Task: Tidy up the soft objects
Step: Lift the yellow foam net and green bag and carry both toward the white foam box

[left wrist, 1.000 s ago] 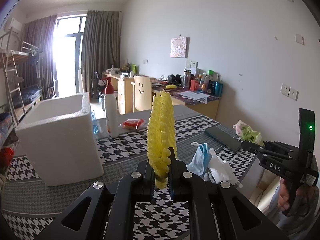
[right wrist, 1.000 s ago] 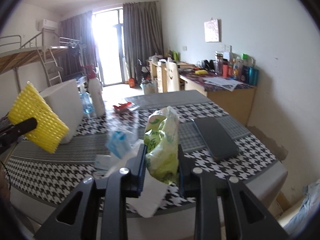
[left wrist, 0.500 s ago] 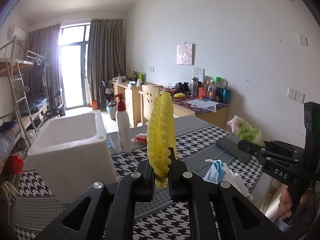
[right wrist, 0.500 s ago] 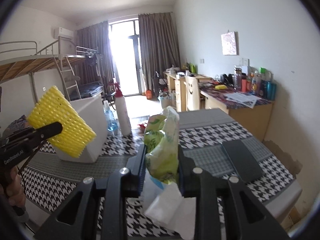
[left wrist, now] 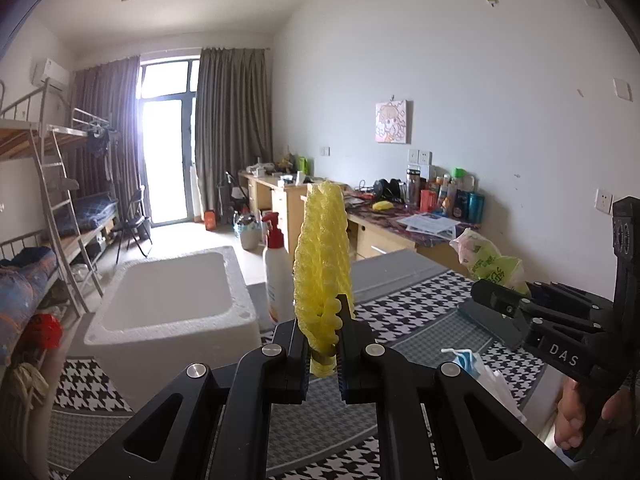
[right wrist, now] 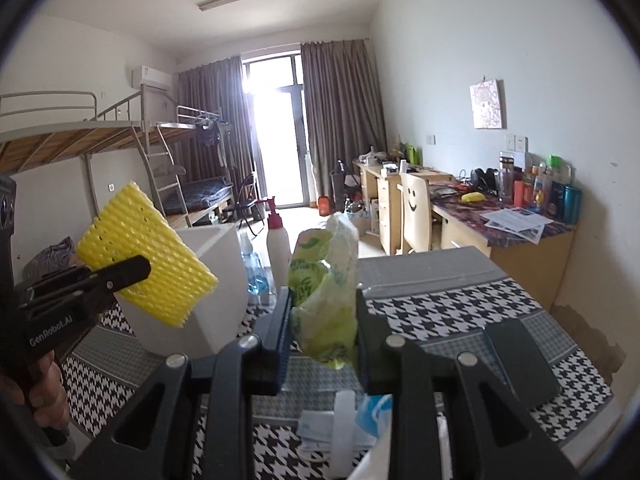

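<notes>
Yellow foam netting (left wrist: pixel 322 264), seen edge-on in the left wrist view and as a flat ribbed pad in the right, stands clamped by its lower end in the left tongs (left wrist: pixel 323 354), aloft above the near-left part of the worktop (right wrist: pixel 436 312). Just beyond it, at the worktop's left edge, sits an open white foam box (left wrist: pixel 168 312), a white spray bottle (left wrist: pixel 277 268) close by its right side. Further right, the right tongs (right wrist: pixel 320 336) are closed part-way on a green-printed soft packet (right wrist: pixel 326 280), likewise held clear of the surface. Below these tongs, near the front edge, lies blue-and-white soft material (right wrist: pixel 352 420), possibly face masks; the view is too partial to say. A dark flat object (right wrist: pixel 520 360) rests toward the right edge. Step in hand, by judgement: carrying both soft items toward the box. The next move calls for bringing each over the opening, then releasing.
</notes>
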A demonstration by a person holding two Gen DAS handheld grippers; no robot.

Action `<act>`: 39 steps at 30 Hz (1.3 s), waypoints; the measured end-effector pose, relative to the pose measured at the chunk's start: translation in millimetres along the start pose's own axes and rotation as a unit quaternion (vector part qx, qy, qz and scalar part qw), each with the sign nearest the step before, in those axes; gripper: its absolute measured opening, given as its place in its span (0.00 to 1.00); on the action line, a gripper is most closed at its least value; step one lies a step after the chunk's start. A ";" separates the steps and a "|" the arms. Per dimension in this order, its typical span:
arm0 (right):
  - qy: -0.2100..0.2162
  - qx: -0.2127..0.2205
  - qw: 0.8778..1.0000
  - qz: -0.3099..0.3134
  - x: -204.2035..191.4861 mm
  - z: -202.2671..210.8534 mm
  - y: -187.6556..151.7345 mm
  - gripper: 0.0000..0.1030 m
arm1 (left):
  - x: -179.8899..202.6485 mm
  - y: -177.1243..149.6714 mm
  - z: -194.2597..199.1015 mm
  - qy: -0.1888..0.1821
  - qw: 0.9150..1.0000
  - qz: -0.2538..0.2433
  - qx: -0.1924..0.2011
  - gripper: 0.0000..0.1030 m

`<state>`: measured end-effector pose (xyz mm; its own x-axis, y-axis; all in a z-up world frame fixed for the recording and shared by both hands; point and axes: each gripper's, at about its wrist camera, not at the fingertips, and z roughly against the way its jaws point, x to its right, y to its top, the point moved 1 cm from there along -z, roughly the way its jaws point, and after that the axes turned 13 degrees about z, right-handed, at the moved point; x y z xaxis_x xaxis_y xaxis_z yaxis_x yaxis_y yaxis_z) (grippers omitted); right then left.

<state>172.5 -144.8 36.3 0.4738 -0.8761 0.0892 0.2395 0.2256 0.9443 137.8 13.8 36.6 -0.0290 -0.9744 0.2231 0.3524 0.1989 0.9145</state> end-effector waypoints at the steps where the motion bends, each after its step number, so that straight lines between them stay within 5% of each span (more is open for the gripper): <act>1: -0.001 -0.001 1.000 0.002 -1.3 -1.8 1.8 0.30 | -1.3 1.2 0.3 0.002 1.000 0.001 0.003 0.11; 18: 0.035 0.008 0.999 0.024 -25.6 -17.6 32.9 0.30 | -18.9 34.6 -2.3 0.026 0.999 0.011 0.033 0.11; 39: 0.089 0.008 0.994 0.058 -62.6 -53.0 70.1 0.30 | -52.9 54.1 -14.1 0.101 0.993 0.037 0.043 0.11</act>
<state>204.5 -51.6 80.1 0.6395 -0.7558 0.1411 0.1626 0.3123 0.9360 171.6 74.6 69.5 0.1851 -0.9561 0.2272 0.2644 0.2712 0.9255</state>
